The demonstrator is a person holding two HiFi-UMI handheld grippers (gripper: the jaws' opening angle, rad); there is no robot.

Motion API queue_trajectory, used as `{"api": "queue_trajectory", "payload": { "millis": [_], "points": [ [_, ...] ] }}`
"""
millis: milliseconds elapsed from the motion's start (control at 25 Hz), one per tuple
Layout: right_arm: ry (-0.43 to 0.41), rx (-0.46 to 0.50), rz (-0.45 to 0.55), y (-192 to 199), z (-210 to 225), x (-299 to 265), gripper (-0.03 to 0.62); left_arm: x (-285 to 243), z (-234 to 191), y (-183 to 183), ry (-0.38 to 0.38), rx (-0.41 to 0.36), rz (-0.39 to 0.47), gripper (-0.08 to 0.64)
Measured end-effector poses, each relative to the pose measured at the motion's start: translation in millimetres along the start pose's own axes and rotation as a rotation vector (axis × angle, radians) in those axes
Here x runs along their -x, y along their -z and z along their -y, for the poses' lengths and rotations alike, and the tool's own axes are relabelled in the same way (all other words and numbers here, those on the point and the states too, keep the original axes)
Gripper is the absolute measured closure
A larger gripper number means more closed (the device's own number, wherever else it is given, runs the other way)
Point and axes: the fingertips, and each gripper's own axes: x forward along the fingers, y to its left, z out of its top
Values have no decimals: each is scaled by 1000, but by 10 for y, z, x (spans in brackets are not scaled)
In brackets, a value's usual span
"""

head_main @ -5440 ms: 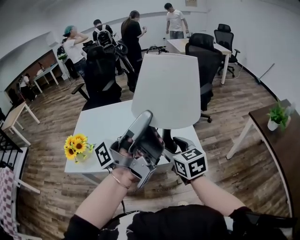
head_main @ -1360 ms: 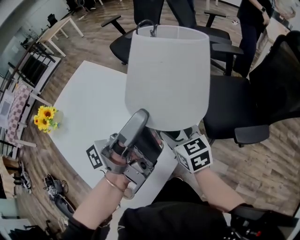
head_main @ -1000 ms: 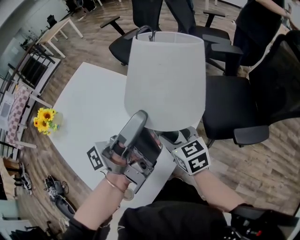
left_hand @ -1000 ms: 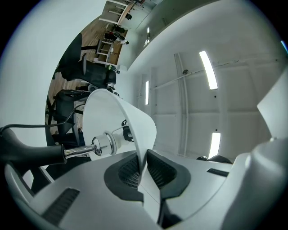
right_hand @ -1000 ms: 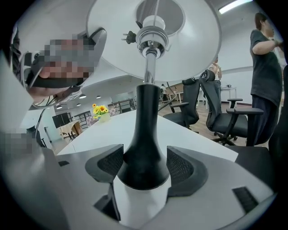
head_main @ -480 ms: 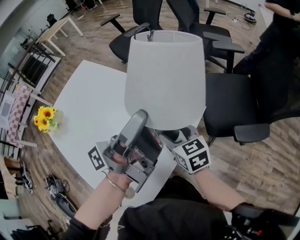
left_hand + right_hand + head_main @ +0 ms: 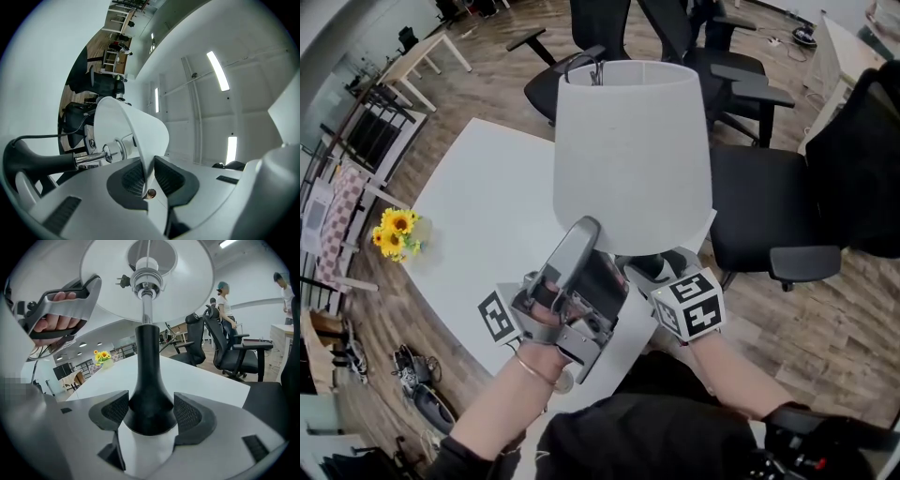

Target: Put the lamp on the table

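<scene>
Lamp (image 7: pixel 630 150) front and centre, carried two-handed over the near corner of the white surface (image 7: pixel 478 216), which spreads away to the left of both tools. A black office chair (image 7: pixel 769 202) sits off beyond the right tool.

The big white lampshade (image 7: pixel 133 126) rises right above the left tool (image 7: pixel 149 176). That, I'd say, is the reason for the second grip: the shade is broad and top-heavy, so a pinch on its lower rim stops it swinging while the stem is steered.

Down at the black base (image 7: pixel 149 394), the right tool (image 7: pixel 151 412) angles downward and straddles the flared foot. There's a pad (image 7: pixel 190 413) on each flank, squeezed in on it, and this looks like the load-bearing hold. White shows just under the foot; whether it rests on the surface or hangs just clear, I can't call.

Left tool now: jaws nearly together and just been easing apart, with the thin shade rim between them. The pads (image 7: pixel 136 180) look to touch it on both sides. Set-down seems close at hand.
</scene>
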Motion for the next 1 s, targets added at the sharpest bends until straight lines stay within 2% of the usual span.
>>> {"api": "queue_trajectory", "payload": {
  "millis": [600,1000],
  "points": [
    [13,-66,16,28,70,-15,273,-2,-78,46,-65,-48,7,505],
    [6,-66,4,83,38,45,267,-2,-68,100,-81,-56,8,505]
  ]
}}
